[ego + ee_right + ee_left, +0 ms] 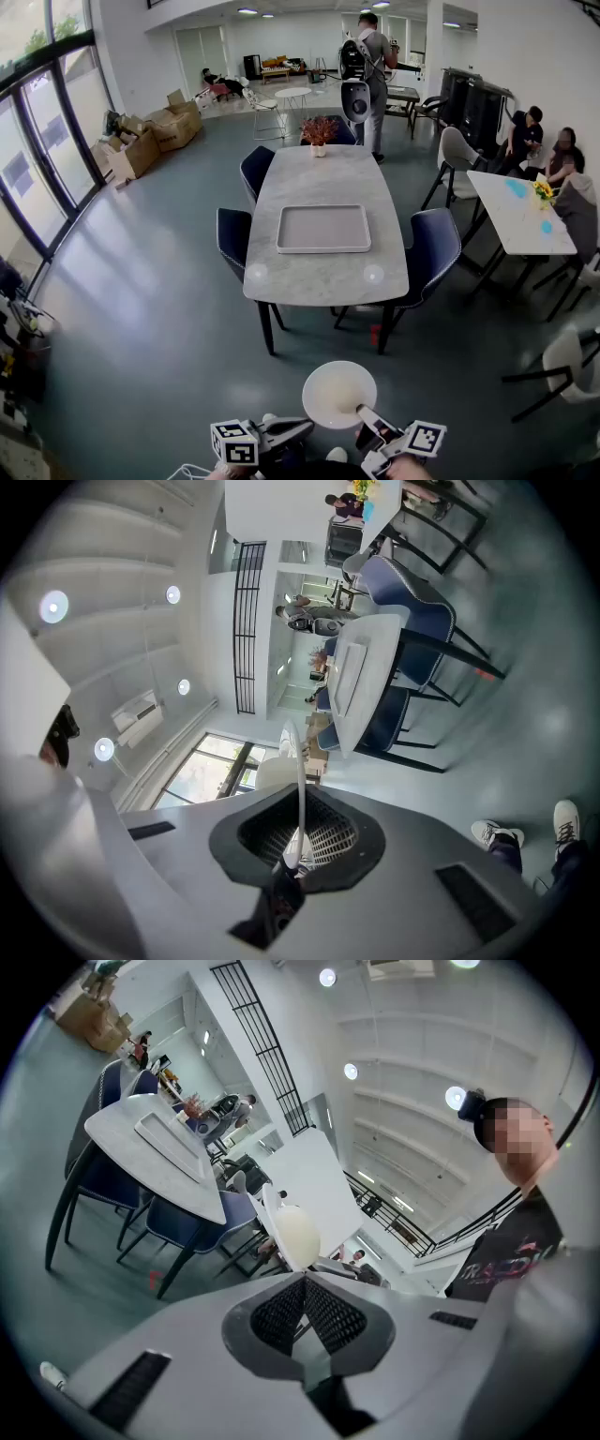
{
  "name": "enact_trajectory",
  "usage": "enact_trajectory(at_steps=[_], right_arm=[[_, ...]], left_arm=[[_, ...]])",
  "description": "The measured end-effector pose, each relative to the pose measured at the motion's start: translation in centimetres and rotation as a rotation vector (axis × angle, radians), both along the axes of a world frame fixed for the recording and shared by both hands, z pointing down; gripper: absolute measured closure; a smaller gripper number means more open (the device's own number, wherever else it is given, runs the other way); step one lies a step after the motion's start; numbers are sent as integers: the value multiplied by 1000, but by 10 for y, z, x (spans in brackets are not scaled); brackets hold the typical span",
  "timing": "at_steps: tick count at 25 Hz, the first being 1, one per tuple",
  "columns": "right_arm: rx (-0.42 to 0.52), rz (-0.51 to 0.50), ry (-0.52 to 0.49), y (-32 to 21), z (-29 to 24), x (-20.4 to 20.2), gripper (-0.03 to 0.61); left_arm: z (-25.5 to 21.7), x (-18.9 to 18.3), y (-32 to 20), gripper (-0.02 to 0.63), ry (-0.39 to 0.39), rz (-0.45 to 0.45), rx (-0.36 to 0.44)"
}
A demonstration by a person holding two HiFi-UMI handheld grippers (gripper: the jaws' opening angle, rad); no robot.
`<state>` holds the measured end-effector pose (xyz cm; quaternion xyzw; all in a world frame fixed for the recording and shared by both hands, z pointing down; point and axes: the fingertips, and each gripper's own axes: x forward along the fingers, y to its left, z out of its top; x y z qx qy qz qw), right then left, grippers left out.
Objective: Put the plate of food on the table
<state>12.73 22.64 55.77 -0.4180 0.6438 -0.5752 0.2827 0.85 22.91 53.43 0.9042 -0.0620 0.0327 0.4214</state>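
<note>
Plate (338, 394), rim pinched in right hand-held gripper (364, 414), table (323, 274) ahead

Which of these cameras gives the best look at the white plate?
The head view: the white plate shows its whole round face, with its rim held by the right gripper. The right gripper view sees it only edge-on, a thin sliver pinched in the jaws. The left gripper view catches a small pale oval.

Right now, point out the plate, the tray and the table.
plate (337, 392), head view, its centre.
tray (323, 228), head view, its middle.
table (319, 183), head view, bare top beyond the tray.
</note>
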Motion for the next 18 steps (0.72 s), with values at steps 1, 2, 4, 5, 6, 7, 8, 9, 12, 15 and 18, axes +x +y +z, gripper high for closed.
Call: enact_trajectory(at_steps=[1, 2, 4, 5, 6, 7, 8, 9, 12, 15, 18], right_arm=[[-1, -2, 13, 2, 6, 4, 560], [-1, -3, 19, 3, 11, 7, 560], [6, 2, 0, 3, 10, 8, 560], [11, 5, -13, 2, 8, 7, 560], [12, 9, -21, 2, 6, 8, 560], [8, 14, -24, 2, 5, 9, 560], [2, 19, -21, 3, 6, 11, 560], [0, 22, -14, 5, 7, 13, 560], [-10, 28, 9, 8, 15, 21, 560], [3, 45, -9, 7, 12, 25, 560], [9, 65, -19, 7, 10, 30, 560]], left_arm=[[1, 1, 1, 609, -1, -1, -4], [2, 2, 1, 609, -2, -1, -6], [2, 4, 1, 609, -4, 3, -6], [1, 5, 0, 609, -5, 8, -3], [0, 6, 0, 609, -3, 14, -2], [1, 6, 1, 609, 1, 18, -6], [4, 7, 2, 609, 6, 20, -11], [7, 8, 3, 609, 11, 23, -14], [10, 14, 3, 609, 9, 31, -17], [9, 15, 2, 609, 5, 31, -28], [6, 16, 3, 609, 4, 35, -25]])
